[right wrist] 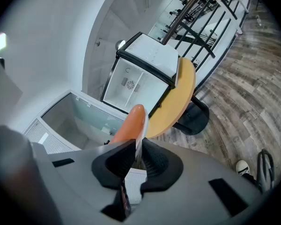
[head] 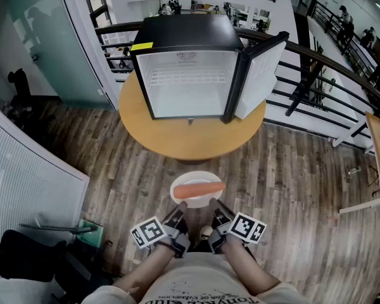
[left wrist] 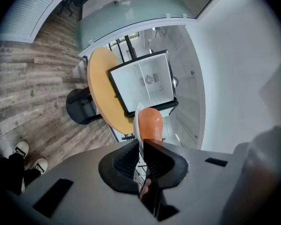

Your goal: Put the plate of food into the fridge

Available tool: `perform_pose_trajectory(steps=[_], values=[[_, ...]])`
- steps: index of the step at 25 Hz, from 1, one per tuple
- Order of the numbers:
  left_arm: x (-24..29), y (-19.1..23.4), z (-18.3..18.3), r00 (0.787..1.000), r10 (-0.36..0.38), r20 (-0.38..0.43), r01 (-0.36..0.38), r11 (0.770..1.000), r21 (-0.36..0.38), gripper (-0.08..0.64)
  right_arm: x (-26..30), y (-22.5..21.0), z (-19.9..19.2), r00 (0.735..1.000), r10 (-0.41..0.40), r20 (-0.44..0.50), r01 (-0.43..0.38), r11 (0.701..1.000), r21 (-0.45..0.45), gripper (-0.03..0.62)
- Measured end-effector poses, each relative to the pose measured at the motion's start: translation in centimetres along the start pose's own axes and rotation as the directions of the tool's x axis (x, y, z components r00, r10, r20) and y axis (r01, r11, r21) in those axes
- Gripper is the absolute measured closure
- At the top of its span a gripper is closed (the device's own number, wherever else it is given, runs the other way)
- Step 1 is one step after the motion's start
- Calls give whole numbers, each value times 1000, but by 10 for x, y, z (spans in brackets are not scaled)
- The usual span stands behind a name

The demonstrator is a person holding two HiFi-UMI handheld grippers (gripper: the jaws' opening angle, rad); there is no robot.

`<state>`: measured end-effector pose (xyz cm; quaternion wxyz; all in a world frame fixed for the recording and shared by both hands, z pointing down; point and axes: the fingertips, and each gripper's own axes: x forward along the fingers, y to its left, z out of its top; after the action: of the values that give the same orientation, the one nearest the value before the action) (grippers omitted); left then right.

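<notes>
A white plate carrying an orange sausage hangs level above the wooden floor, just short of the round table. My left gripper is shut on the plate's near-left rim, and my right gripper is shut on its near-right rim. In the left gripper view the plate's rim runs between the jaws with the sausage beyond; the right gripper view shows the rim clamped beside the sausage. The black mini fridge stands on the table with its door swung open to the right and its white inside bare.
The round wooden table bears the fridge, on one black pedestal. A metal railing runs behind and to the right. A white slatted panel and dark bags stand at the left. My shoes are on the plank floor.
</notes>
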<state>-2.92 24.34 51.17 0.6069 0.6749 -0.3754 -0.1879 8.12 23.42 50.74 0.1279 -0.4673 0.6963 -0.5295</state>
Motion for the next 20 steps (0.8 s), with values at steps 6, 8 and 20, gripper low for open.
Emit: perform_pose_trajectory(steps=[6, 8, 20], values=[[-2, 4, 1, 1000, 17, -10, -17, 998, 55, 520, -2, -2, -2, 1000, -3, -1, 3, 1000, -2, 535], [-2, 2, -1, 1000, 9, -8, -8, 1000, 27, 521, -2, -1, -2, 1000, -3, -2, 3, 1000, -3, 535], [-2, 4, 2, 1000, 2, -17, -2, 1000, -5, 520, 2, 0, -3, 1000, -4, -4, 4, 1000, 3, 535]])
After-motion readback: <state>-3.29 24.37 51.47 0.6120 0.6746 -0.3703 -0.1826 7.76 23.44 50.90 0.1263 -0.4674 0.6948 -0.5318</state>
